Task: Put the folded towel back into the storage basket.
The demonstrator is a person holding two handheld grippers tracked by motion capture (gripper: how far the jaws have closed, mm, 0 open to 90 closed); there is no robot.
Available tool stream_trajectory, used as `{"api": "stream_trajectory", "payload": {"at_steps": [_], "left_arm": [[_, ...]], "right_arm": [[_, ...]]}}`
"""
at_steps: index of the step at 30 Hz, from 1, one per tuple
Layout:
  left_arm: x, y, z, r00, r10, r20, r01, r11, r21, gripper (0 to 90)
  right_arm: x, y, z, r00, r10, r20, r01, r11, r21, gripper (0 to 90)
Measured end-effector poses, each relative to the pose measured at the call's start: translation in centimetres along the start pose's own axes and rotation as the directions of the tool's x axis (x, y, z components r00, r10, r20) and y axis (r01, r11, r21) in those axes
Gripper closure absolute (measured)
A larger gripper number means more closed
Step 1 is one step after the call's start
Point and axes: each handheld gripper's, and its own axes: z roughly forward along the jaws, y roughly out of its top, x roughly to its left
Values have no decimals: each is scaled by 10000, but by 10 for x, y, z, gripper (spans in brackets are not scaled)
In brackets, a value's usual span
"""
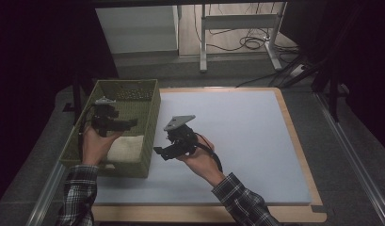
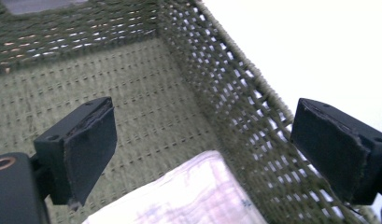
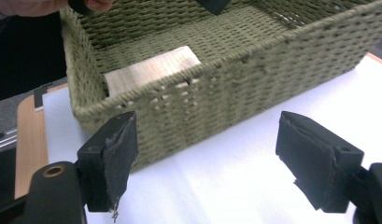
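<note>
While both grippers' fingers gape empty: woven green basket [image 1: 133, 94], folded pale cloth [image 1: 126, 148] inside.

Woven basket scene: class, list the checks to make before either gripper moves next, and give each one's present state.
1. Left gripper open, nothing between its pads: ok.
2. Right gripper open and empty: ok.
3. Folded cloth lies inside the woven basket: ok.
4. Basket upright on the white mat: ok.
5. Right gripper outside the basket wall: ok.
6. Cloth lying fully flat: cannot tell.

Lab: desk frame [image 1: 237, 28], loose cables [image 1: 249, 42]
</note>
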Motion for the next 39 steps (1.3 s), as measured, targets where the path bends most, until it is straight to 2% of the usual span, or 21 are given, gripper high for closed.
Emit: {"api": "stream_trajectory", "payload": {"at_steps": [12,25,32,39], "left_arm": [[-24,12,9,9983,311,498,-306,9995,-99,36],[-58,24,22,9936,852,740,-852,9964,-23,12],[-79,30,30,9888,1161,939,-1158,9932,-81,4],[-102,35,36,9807,1574,1157,-1572,9875,-110,2]], "right_arm": [[-14,-20,-24,9998,177,96,-176,9998,-69,166],[-25,-42,-42,9995,186,274,-194,9994,282,100],[-31,-50,-55,9989,286,373,-297,9991,292,85],[-38,-63,-69,9980,312,558,-335,9986,401,81]]}}
